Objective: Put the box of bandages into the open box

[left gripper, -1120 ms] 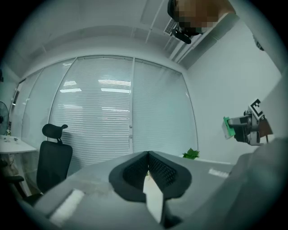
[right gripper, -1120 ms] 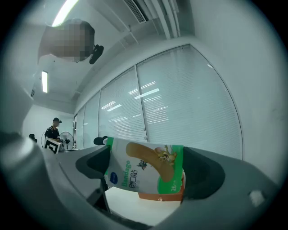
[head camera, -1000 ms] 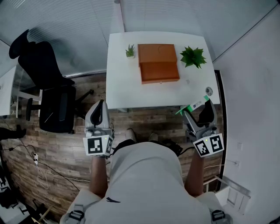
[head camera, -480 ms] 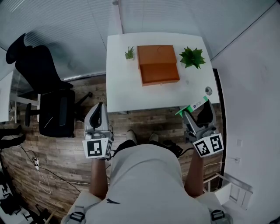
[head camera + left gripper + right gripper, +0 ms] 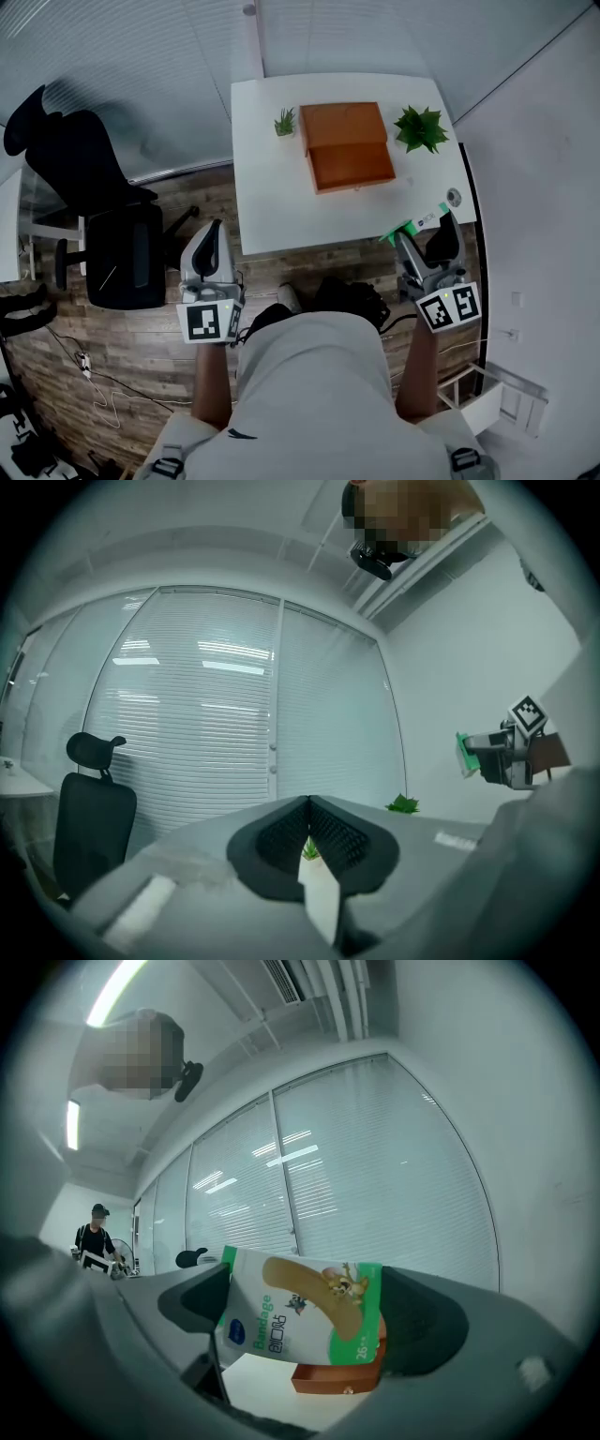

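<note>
A: Bandage box (image 5: 403,231), head view?
B: Gripped in the right tool (image 5: 422,238) at the bench (image 5: 267,197) edge, well apart from the open box (image 5: 349,145).
A: Left gripper view?
B: Left tool (image 5: 307,832) clenched on nothing.
A: Right gripper view?
B: Jaws pinch its side edges. Judged light, crushable card, so a gentle hold is advised.

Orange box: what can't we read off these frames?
- Head view: orange box too small to show contents.
- Right gripper view: bandage box covers all but its lower edge.
- Left gripper view: not visible; left tool fills the lower frame.
</note>
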`<state>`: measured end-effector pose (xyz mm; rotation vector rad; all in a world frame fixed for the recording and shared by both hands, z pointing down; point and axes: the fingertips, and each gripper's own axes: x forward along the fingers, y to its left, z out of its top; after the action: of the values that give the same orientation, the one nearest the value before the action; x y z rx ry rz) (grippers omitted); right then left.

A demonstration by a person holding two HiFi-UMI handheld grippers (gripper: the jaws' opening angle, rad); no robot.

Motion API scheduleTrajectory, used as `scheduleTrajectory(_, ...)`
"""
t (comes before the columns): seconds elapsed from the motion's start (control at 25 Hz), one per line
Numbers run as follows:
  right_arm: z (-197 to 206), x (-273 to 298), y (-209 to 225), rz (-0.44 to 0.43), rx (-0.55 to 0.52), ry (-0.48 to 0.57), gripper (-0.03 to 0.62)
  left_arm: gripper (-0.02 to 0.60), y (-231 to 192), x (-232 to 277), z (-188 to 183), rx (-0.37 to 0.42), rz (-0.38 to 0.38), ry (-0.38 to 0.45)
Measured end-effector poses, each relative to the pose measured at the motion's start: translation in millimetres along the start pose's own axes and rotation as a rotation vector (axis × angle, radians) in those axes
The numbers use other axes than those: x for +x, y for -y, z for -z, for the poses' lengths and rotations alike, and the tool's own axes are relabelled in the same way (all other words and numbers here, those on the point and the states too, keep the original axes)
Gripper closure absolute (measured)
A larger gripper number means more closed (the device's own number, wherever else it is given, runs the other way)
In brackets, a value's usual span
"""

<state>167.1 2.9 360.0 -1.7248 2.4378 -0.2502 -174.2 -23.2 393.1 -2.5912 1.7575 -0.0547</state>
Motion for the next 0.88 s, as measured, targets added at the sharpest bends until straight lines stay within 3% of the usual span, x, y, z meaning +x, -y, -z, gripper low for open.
scheduleTrajectory(0.44,9,63,33,-0.005,-0.019,-0.031,0.098,0.575,-20,45,14,0.012,-0.049,-0.024)
scheduleTrajectory(0.88,18,123,80,-0.048,-0.047,-0.071,0.098,0.575,-37,100,11,0.043,-0.154,-0.011)
